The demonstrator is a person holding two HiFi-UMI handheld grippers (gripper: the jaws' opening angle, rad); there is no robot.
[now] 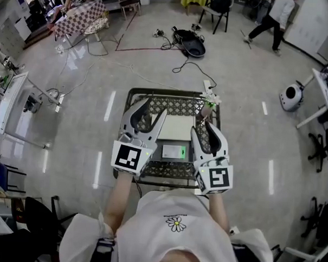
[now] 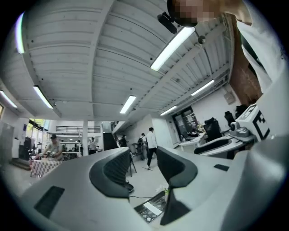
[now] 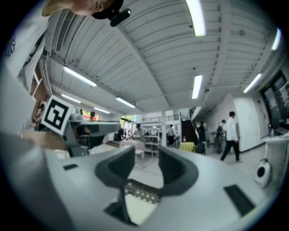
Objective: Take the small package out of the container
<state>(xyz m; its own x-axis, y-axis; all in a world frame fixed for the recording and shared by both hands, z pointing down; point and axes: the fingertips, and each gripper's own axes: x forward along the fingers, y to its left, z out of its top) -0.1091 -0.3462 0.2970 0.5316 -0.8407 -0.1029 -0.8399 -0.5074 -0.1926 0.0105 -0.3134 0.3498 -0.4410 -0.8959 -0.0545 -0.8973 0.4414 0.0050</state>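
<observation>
Fig. Head view. The container [image 1: 171, 92] is holding a flat white box [image 1: 174, 127] and, just on its near side, the small package [image 1: 174, 151], which is lying inside, untouched. The left gripper [image 1: 154, 108] and right gripper [image 1: 203, 128] are hanging over the container's near half, both sets of jaws standing apart and empty. Judged stage: nothing is done yet; grasping and lifting out are still remaining

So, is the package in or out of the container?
In: the package lies inside the container; left gripper and right gripper hover open, empty.
</observation>
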